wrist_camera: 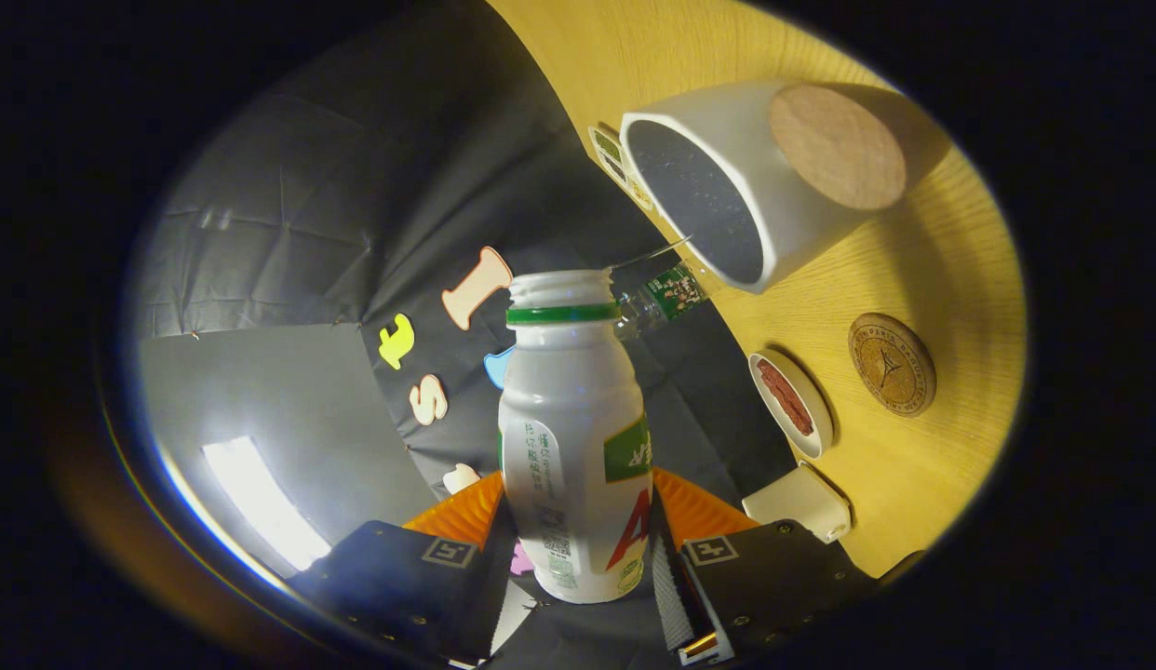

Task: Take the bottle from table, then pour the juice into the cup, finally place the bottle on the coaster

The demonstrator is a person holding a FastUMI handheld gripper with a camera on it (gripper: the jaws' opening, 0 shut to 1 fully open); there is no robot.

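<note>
A white juice bottle (575,437) with a green neck ring and an uncapped mouth sits between my fingers, and my gripper (578,535) is shut on its lower body. The whole scene appears turned sideways, with the wooden table (922,465) standing on the right. The white cup (727,186), dark inside, is beyond the bottle's mouth and to its right, a short gap away. Its opening faces the bottle. A pale wooden disc (837,147) shows at the cup's far end. The brown round coaster (892,363) with an emblem lies on the table past the cup, apart from it.
A small white dish (790,402) with something red in it lies between the bottle and the coaster. A white block (801,502) sits close to my right finger. A clear plastic bottle (666,296) with a green label lies at the table's edge, just beyond the juice bottle's mouth.
</note>
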